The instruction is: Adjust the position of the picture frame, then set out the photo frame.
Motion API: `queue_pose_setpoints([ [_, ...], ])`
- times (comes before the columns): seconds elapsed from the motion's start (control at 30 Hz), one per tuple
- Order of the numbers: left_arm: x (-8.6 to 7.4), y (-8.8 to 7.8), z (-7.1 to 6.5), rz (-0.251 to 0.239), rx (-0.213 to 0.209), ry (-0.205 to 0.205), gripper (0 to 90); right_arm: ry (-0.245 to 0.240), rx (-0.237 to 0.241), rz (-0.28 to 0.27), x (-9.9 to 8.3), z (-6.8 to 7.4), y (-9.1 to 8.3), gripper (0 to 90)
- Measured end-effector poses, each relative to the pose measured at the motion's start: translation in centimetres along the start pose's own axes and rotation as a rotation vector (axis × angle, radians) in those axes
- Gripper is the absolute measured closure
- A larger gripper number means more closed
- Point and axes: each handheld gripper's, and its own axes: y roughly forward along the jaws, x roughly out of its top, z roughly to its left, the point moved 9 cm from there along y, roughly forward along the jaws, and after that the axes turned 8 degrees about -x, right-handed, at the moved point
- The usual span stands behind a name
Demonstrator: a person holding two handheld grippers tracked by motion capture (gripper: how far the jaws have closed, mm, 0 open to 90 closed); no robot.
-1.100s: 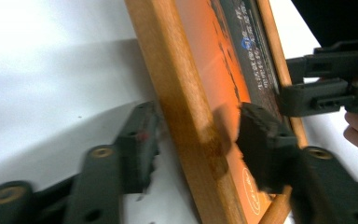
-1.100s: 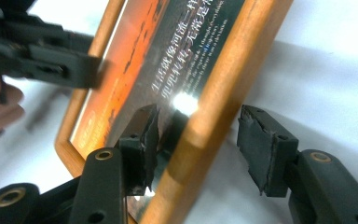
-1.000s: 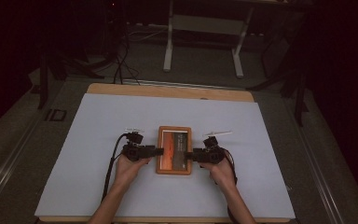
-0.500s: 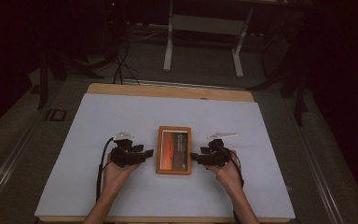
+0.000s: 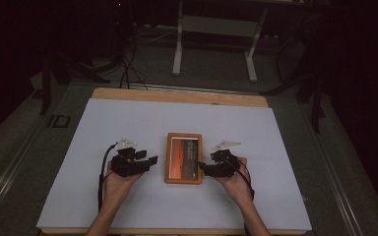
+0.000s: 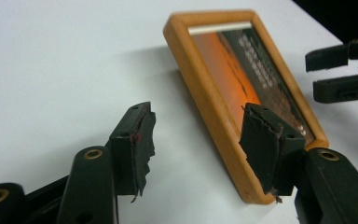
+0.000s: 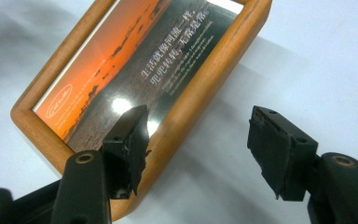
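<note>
A: Start close in. How do your own tools stand?

B: Your left gripper (image 5: 150, 161) has its jaws apart with nothing between the pads; in the left gripper view the picture frame (image 6: 242, 93) lies just beyond its right jaw, not touched. Your right gripper (image 5: 203, 169) has just been opening its jaws; they stand apart astride the frame's near long edge, one jaw over the glass, the other over the sheet, and neither pad presses on the wood.

A: And the frame itself?

B: It lies flat between your two grippers, face up, its long sides running away from you. The border is warm orange-brown wood with rounded corners. Under the glass sits an orange sunset print with a dark band of water or land and lines of small white characters; a bright glare spot sits on the glass close to your right gripper's jaw.

A: What is under it?

B: A white sheet (image 5: 128, 206) covers most of the table, and your frame throws a soft shadow on it. The wooden tabletop (image 5: 177, 94) shows as a strip past the sheet's far edge.

A: Farther out?

B: A grey floor, dark cables (image 5: 128, 73) trailing at the far left, and the pale legs of a stand (image 5: 214, 44) in a dim room.
</note>
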Motion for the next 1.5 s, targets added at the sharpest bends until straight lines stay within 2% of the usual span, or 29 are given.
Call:
queue_pose_setpoints([
  [0.1, 0.2, -0.2, 0.0, -0.01, -0.002, 0.001, 44.5, -0.003, 0.002, -0.007, 0.1, 0.0, -0.1, 38.2],
  [0.13, 0.7, -0.8, -0.1, -0.029, -0.001, 0.0, 44.4, -0.006, -0.005, -0.005, 0.1, -0.1, -0.1, 39.7],
  [0.2, 0.9, -1.2, 0.0, -0.038, 0.003, 0.004, 44.5, -0.005, 0.0, -0.009, 0.1, -0.1, -0.1, 40.3],
  [0.3, 1.0, -1.3, 0.1, -0.044, 0.004, 0.003, 44.5, -0.006, 0.005, 0.0, 0.0, 0.0, -0.1, 40.3],
  [0.43, 1.1, -1.5, 0.4, -0.045, 0.006, -0.007, 44.7, -0.009, 0.019, -0.022, 0.4, 0.2, -0.4, 34.0],
  [0.57, 1.3, -1.7, 0.3, -0.049, 0.002, -0.005, 44.8, -0.012, 0.0, -0.03, 1.0, 0.1, -0.7, 36.7],
  [0.73, 1.6, -2.1, 0.2, -0.048, -0.003, 0.003, 44.7, -0.009, -0.009, -0.049, 1.8, -0.3, -0.9, 43.1],
  [0.83, 1.7, -2.4, 0.3, -0.052, -0.006, 0.001, 44.9, -0.012, -0.011, -0.053, 2.0, -0.7, -0.4, 47.9],
  [1.0, 1.8, -2.8, 0.5, -0.046, 0.0, 0.005, 45.0, -0.027, 0.042, -0.055, 2.3, -0.4, 0.4, 58.6],
  [1.3, 1.8, -2.8, 0.2, -0.035, -0.002, 0.024, 45.5, -0.073, 0.008, -0.083, 4.2, -0.4, 1.5, 71.2],
  [1.5, 2.0, -2.9, 0.1, -0.044, -0.019, 0.013, 45.1, -0.091, -0.043, -0.104, 5.4, -0.8, 1.7, 88.7],
])
